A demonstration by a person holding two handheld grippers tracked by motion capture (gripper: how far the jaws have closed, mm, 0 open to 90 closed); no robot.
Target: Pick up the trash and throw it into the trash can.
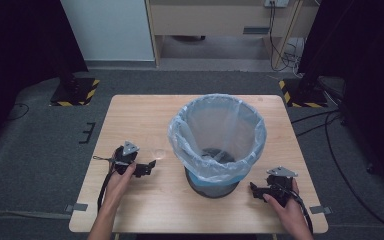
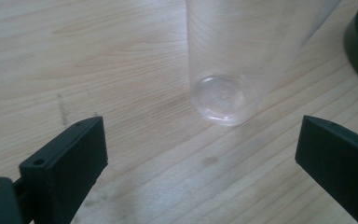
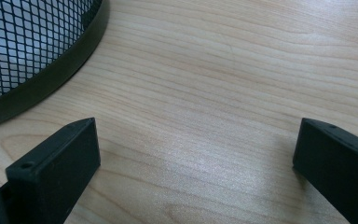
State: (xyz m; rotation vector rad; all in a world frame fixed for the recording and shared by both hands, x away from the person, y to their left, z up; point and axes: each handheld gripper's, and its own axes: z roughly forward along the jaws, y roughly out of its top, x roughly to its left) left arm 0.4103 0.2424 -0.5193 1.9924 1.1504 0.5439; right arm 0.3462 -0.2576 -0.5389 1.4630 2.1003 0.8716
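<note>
Cup: I see a clear plastic cup [image 2: 223,88] standing upright on the wooden table [image 1: 140,200], left of the bin; in the high view it is a faint glint [image 1: 158,153] just ahead of my left gripper's tips.
Cup in left gripper view: its round base rests on the wood ahead of the jaws, between their lines but not touched by either.
Left gripper: my left gripper [image 1: 147,167] is low over the table's left half, pointing right toward the cup; its jaws are spread wide with nothing between them but bare wood.
Left hand: the left hand [image 1: 120,175] grips it from behind, with the grey three-cornered plate on top.
Bin: a black mesh wastebasket [image 1: 215,187] sits at mid-table, lined with a translucent bluish bag [image 1: 217,132] folded over its rim.
Right gripper: my right gripper [image 1: 256,190] is near the table's front right, just beside the bin's base, pointing left at it; its jaws are wide apart and hold nothing.
Right gripper view: the bin's mesh wall and dark bottom band [image 3: 42,79] curve across the upper left, apart from both jaws.
Right hand: the right hand [image 1: 287,202] holds the gripper, cable trailing back.
</note>
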